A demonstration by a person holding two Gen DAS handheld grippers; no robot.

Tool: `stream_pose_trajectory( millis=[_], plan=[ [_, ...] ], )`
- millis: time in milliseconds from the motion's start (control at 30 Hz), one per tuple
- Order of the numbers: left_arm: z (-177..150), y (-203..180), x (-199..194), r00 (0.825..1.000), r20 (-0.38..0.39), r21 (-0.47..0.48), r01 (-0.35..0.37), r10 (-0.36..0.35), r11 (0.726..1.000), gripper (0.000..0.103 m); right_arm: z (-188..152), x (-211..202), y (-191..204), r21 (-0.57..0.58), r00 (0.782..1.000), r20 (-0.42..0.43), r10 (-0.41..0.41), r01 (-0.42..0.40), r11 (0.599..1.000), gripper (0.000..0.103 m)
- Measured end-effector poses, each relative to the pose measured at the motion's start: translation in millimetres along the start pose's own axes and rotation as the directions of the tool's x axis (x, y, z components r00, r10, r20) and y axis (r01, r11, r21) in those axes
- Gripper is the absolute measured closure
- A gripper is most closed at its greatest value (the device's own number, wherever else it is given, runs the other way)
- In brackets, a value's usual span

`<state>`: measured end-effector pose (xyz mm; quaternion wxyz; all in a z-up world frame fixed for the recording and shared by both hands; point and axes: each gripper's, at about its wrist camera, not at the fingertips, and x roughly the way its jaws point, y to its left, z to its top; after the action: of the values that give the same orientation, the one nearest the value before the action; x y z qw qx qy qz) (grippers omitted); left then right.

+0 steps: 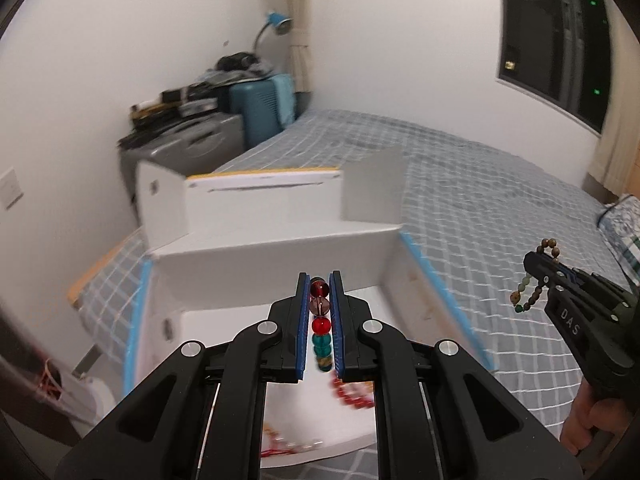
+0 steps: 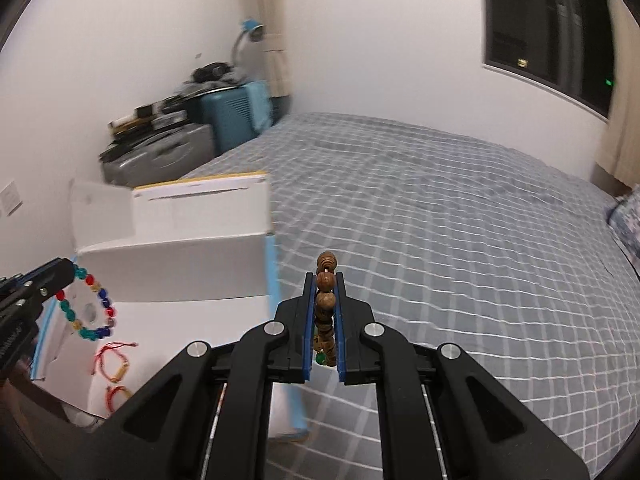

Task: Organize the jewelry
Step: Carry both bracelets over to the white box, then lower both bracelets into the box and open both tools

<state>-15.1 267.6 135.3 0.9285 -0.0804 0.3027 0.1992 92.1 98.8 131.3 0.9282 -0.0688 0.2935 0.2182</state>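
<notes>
My left gripper (image 1: 320, 284) is shut on a bracelet of red, teal and clear glass beads (image 1: 321, 325) and holds it over the open white box (image 1: 280, 248). The same bracelet (image 2: 90, 306) hangs as a ring from the left gripper (image 2: 66, 270) in the right wrist view. My right gripper (image 2: 325, 280) is shut on a brown wooden bead bracelet (image 2: 326, 300) above the bed, right of the box. It also shows in the left wrist view (image 1: 534, 260) with the wooden bracelet (image 1: 532, 292) dangling. Red cord bracelets (image 2: 114, 360) and a red bead bracelet (image 1: 354, 394) lie in the box.
The box stands on a grey checked bed (image 2: 440, 240), its flaps up and blue tape along its edges. Grey and teal suitcases (image 2: 232, 116) with clutter stand in the far corner by the wall. A dark window (image 2: 560, 32) is at the upper right.
</notes>
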Motion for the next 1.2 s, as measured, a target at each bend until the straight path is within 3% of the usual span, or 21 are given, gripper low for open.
stream_pose_trajectory(
  millis=[200,467,767,1200],
  plan=[
    [-18,44,16,0.994,-0.084,-0.036,-0.071,0.067,0.997,0.094,-4,14,59,-0.052,0.996,-0.041,0.079,-0.081,0.995,0.096],
    [-53,81,54,0.966,-0.248,-0.081,-0.100,0.077,0.992,0.094,-26,55,111,-0.096,0.976,-0.180,0.124,-0.143,0.985,0.096],
    [-70,88,85,0.939,-0.335,-0.077,-0.105,0.073,0.991,0.094,-48,98,120,-0.073,0.940,-0.324,0.106,-0.136,0.988,0.096],
    [-68,86,87,0.937,-0.339,-0.070,-0.118,0.088,0.991,0.093,-58,102,116,-0.067,0.934,-0.343,0.102,-0.132,0.989,0.093]
  ],
)
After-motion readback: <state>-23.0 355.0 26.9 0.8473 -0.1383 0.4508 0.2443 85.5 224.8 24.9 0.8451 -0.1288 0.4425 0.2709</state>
